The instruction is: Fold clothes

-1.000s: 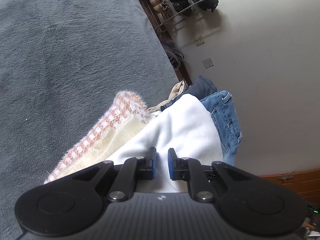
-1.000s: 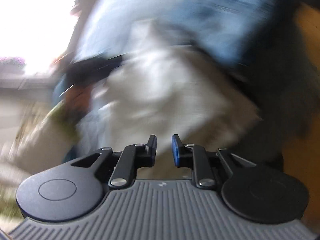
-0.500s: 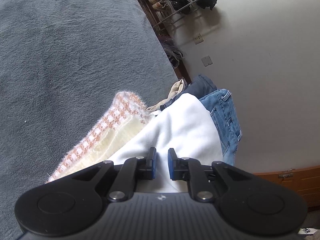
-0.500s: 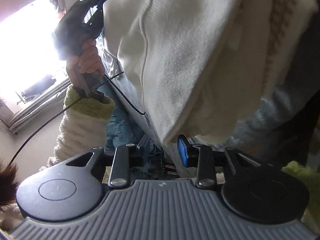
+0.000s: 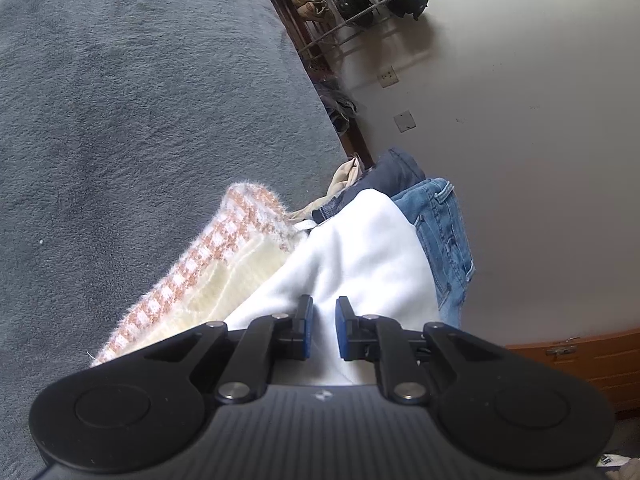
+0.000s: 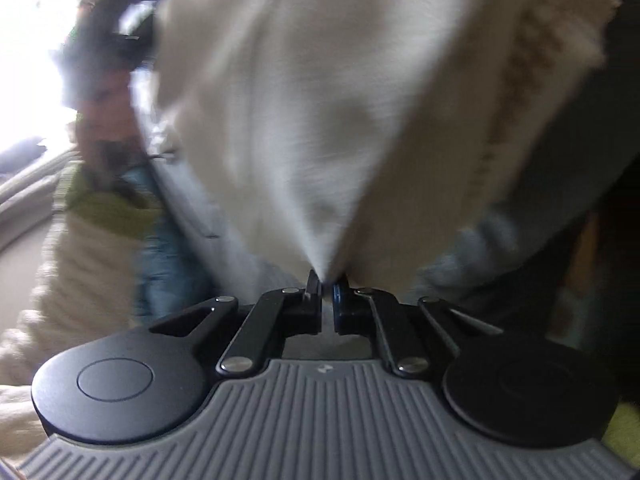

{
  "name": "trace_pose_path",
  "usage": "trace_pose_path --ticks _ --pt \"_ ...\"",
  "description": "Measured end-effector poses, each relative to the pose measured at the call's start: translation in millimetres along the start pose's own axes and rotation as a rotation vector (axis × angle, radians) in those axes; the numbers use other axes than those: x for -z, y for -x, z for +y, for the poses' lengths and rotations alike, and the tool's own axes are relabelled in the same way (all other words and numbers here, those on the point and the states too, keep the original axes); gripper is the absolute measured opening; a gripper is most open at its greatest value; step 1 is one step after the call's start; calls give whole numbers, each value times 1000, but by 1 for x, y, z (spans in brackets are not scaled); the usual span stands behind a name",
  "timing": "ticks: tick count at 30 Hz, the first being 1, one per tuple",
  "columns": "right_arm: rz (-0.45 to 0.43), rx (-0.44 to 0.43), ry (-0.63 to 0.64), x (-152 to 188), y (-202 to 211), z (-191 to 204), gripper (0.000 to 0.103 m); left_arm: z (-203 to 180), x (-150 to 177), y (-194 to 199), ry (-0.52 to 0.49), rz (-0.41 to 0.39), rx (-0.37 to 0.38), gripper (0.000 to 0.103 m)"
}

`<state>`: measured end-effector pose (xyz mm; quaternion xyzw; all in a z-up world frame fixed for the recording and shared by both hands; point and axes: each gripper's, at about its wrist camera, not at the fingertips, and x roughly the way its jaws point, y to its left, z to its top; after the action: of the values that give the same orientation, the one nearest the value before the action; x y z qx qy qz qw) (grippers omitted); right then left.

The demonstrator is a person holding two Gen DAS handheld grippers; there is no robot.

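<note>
Since half a second ago the right hand-held gripper (image 6: 327,294) has dropped and clamped onto a corner of the white top (image 6: 320,120) — cloth fans up toward 12 o'clock from its tips. The left hand-held gripper (image 5: 323,330) holds the top (image 5: 360,256) too, jaws nearly closed on a fold, over the grey bed (image 5: 120,120). The top hangs stretched between both — neither nearer.

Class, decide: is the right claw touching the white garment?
Touching. The right wrist view shows the right claw shut on the white garment, with cloth fanning out from between its pads.
</note>
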<state>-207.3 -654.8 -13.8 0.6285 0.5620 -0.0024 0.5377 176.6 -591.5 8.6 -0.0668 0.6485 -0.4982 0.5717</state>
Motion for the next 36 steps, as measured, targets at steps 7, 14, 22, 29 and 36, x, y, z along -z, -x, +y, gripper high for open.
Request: trace_pose_path --ticks 7,14,22,29,36 --pt "-106 141 302 10 77 49 5 4 2 7 27 -31 11 19" --pt "-476 289 869 -36 121 132 5 -48 53 79 -74 -291 -78 44" --pt "-377 244 1099 -127 56 157 5 -92 156 60 -23 -226 -150 51" --pt "-407 328 1085 -168 81 157 5 -76 185 48 187 -261 -175 50" --pt "-265 214 1237 -199 22 183 3 -77 194 43 255 -341 -179 52"
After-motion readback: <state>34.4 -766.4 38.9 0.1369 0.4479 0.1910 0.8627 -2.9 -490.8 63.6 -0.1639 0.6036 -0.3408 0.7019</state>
